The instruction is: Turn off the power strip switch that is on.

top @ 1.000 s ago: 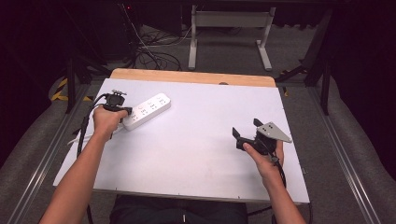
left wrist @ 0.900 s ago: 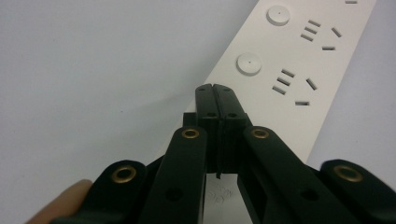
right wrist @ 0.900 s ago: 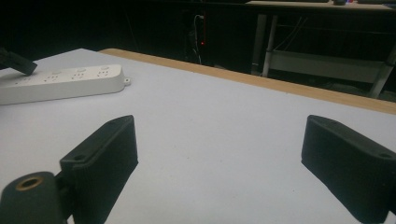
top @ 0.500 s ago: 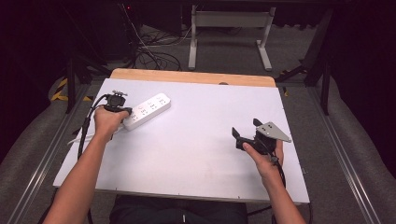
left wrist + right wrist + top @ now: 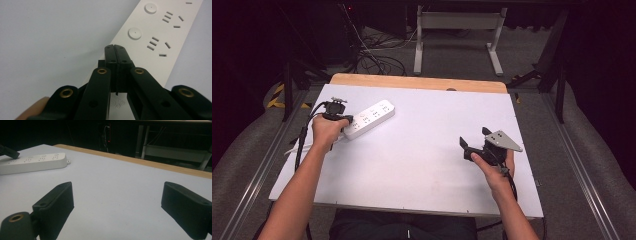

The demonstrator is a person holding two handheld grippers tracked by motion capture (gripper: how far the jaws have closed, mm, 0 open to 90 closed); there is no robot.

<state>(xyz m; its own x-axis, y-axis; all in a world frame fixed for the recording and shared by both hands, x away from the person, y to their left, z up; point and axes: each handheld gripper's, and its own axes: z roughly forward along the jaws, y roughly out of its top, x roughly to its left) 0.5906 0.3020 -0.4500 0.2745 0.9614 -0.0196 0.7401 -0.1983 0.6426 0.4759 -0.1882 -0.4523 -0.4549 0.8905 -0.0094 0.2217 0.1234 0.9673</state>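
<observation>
Lying on the white tabletop (image 5: 422, 150) toward its far left is a white power strip (image 5: 369, 118), its long axis running diagonally from the near left to the far right. Its upper face carries socket slots and round buttons; some faint embossed marking sits on the casing between the left gripper's arms in the left gripper view, too small and hidden to read. No other writing can be made out.

The table has a bare wooden strip (image 5: 422, 82) along its far edge. Beyond it the room is dark, with grey floor, a tangle of black cables (image 5: 377, 60) and a pale metal stand (image 5: 457, 30).

The left gripper (image 5: 115, 47) has its jaws pressed together, tips resting over the near-left end of the power strip beside a round button (image 5: 135, 33). The right gripper (image 5: 473, 145), with its grey three-cornered plate, is held over the right side of the table, well apart from the strip, jaws spread wide on nothing.
</observation>
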